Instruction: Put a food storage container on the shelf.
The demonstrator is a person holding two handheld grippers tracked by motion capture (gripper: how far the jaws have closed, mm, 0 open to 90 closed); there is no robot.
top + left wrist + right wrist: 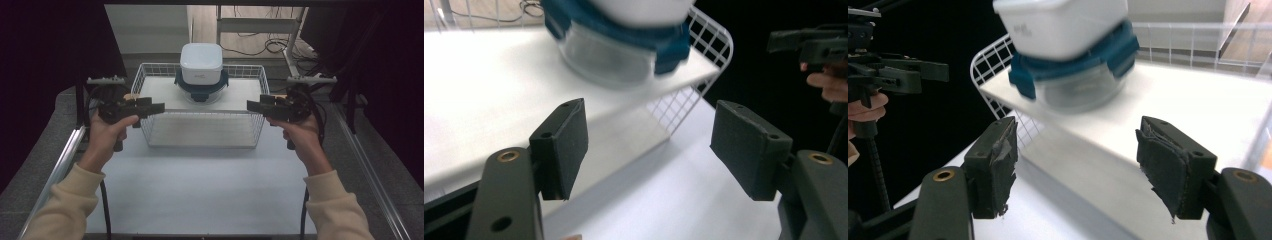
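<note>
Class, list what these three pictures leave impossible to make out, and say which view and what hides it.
- Contents of the white container: every view, opaque walls.
- Glass bowl: left gripper view, blurred, top cut by the edge.
- Wire basket floor beneath the white board: high view, board covers it.
- Print on the white container: too small.

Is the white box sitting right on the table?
No, the white box sits on a round container with a blue lid, on a shelf in the wire basket.
</note>
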